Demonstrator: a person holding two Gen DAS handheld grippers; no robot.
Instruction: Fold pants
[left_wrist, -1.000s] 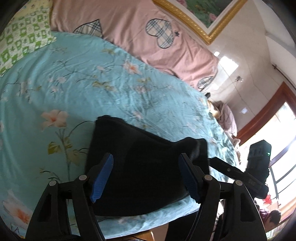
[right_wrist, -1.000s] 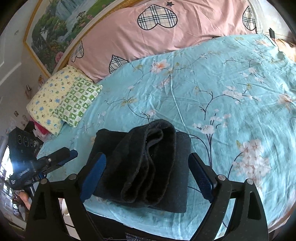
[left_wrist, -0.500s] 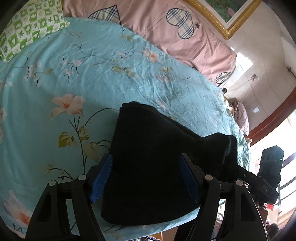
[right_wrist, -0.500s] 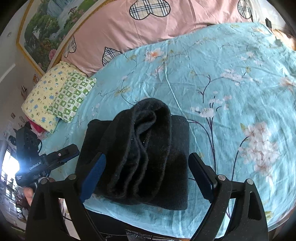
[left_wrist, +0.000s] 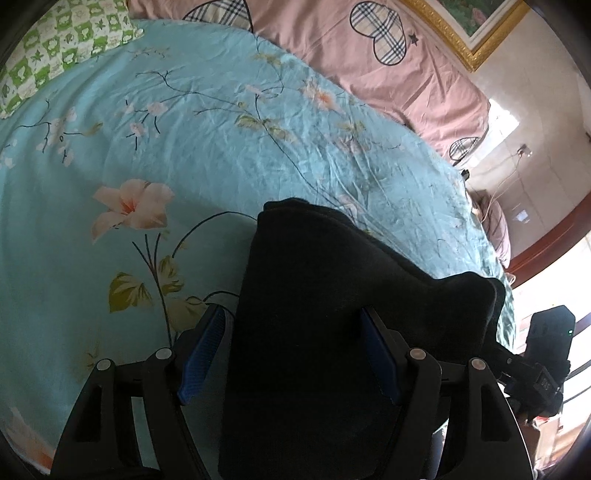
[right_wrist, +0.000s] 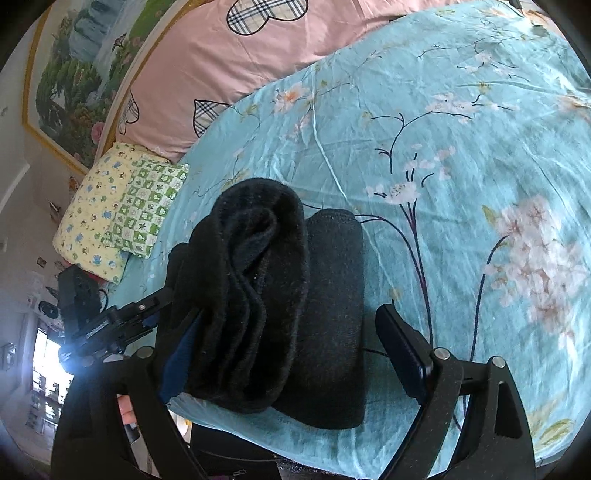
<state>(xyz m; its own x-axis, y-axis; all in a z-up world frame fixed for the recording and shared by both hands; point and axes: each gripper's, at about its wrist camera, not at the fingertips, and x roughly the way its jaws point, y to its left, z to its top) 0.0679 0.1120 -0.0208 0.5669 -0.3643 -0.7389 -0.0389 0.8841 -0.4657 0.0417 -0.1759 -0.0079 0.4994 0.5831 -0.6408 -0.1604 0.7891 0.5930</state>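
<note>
On the turquoise floral bedsheet (left_wrist: 207, 140), near its front edge, I see the black pants (right_wrist: 280, 295) lying as a thick folded bundle, one rounded layered roll resting on top of a flatter folded part. From my left wrist camera, the left gripper (left_wrist: 291, 354) stands released, its blue-padded fingers (left_wrist: 201, 350) spread wide; the dark cloth fills the space between them and reaches past the far finger, but I see no pinch on it, and I cannot tell whether the pads touch the fabric. From my right wrist camera, the right gripper (right_wrist: 291, 354) is likewise spread apart: its outer finger sits clear of the bundle over the sheet, while the inner one is just beside or against the rolled layers, too hidden for me to tell which. The left gripper's body also shows in that view, to the left of the pants. Behind the sheet lies a pink quilt (right_wrist: 236, 66) with plaid hearts, a green-and-yellow checked pillow (right_wrist: 122, 210) sits at the side, and a gold-framed painting (right_wrist: 74, 74) hangs on the wall.
</note>
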